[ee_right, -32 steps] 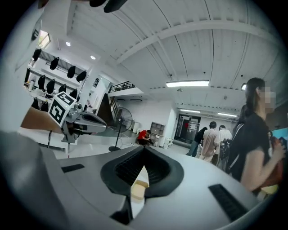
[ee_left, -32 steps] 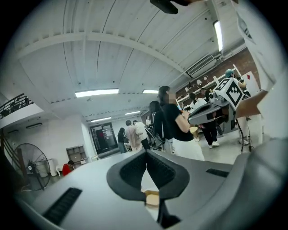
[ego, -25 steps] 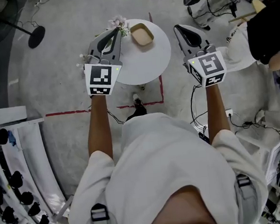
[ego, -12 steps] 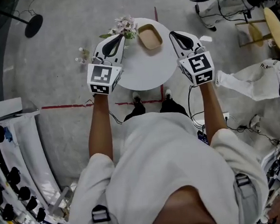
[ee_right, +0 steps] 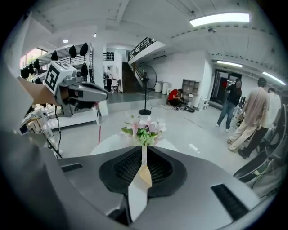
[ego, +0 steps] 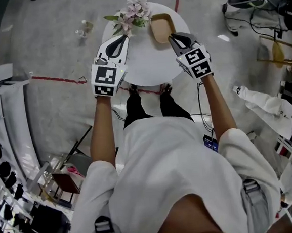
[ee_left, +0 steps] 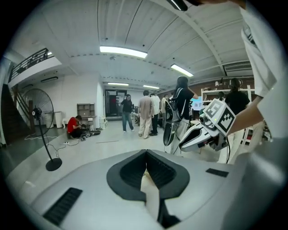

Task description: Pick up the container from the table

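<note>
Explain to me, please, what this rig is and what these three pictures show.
No robot here: a person holds a hand-held gripper in each hand. The head view looks down from the person's head; the other two views look along each one's jaws. The left hand-held gripper and the right hand-held gripper both have their jaws together and hold nothing. On the round white table stand a tan container and a bunch of flowers. The right one's tip is close to the container.

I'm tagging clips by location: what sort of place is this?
Probably a big open workshop or lab hall: a bare concrete floor marked with red tape, a pedestal fan, ceiling strip lights, and several people standing about.
</note>
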A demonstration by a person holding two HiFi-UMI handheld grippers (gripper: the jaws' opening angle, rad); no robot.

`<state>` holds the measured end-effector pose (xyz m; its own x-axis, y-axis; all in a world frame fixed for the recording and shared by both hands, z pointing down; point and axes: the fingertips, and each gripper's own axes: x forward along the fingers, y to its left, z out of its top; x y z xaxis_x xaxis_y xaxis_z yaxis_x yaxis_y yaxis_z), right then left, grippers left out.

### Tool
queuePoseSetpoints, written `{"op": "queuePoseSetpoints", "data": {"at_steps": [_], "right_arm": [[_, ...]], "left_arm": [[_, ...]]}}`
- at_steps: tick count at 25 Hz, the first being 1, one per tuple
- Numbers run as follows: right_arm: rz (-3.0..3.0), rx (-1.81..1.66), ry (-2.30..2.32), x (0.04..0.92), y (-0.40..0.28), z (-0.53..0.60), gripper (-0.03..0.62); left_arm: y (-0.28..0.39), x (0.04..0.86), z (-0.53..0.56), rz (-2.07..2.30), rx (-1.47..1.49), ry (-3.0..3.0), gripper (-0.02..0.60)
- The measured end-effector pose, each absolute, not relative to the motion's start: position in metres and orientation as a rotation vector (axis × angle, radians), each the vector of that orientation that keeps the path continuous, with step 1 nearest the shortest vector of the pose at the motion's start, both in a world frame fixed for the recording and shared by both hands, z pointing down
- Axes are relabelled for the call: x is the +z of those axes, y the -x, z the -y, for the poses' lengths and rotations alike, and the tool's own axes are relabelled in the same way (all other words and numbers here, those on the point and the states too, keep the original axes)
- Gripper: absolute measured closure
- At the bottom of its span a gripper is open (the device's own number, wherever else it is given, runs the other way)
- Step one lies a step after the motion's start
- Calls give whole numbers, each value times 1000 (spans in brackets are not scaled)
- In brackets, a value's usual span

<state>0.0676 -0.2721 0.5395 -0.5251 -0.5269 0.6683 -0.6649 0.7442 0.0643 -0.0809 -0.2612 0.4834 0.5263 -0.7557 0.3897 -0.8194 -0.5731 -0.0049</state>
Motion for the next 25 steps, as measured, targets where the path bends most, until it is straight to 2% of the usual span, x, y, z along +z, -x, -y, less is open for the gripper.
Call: {"op": "queuePoseSetpoints", "data": {"at_steps": [5, 12, 25], "right_arm": [[2181, 320, -745, 607, -61, 276, 513], [2118, 438, -624, 682, -49, 282, 505], [1942, 386, -485, 768, -43, 278, 505]], "left_arm": [[79, 520, 253, 1329, 613, -2532, 565], [87, 560, 247, 1348, 662, -2444, 565], [99, 602, 243, 1308, 679, -2369, 565]]}}
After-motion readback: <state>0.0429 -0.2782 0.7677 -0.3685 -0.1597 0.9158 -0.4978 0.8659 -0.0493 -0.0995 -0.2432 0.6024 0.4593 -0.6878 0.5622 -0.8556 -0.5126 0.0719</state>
